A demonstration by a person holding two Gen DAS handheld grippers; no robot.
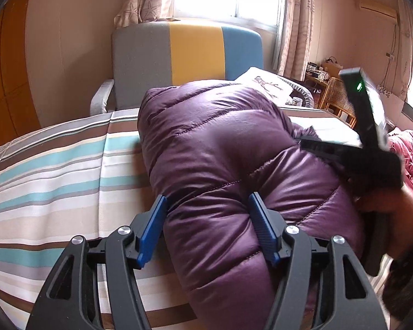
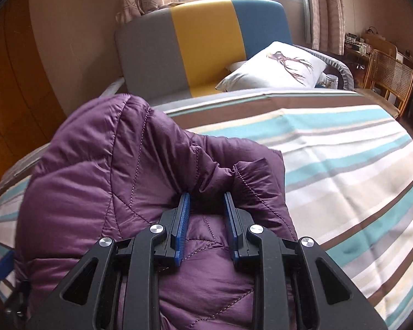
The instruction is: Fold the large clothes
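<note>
A puffy purple quilted jacket (image 1: 223, 148) lies bunched on the striped bed sheet (image 1: 55, 170). My left gripper (image 1: 206, 206) has its blue pads (image 1: 151, 228) on both sides of a thick roll of the jacket, squeezing it. My right gripper (image 2: 206, 200) is closed on a fold of the same jacket (image 2: 102, 170), the fabric bulging up around the blue pads (image 2: 183, 214). In the left wrist view the right gripper's black body (image 1: 371, 148) and the hand on it show at the jacket's right end.
A grey, yellow and blue sofa back (image 2: 206, 44) stands beyond the bed under a curtained window. A white cushion (image 2: 283, 66) lies at its right. A wicker chair (image 2: 388, 77) and cluttered shelf are far right. Pink-red fabric (image 1: 410, 148) lies at the bed's right.
</note>
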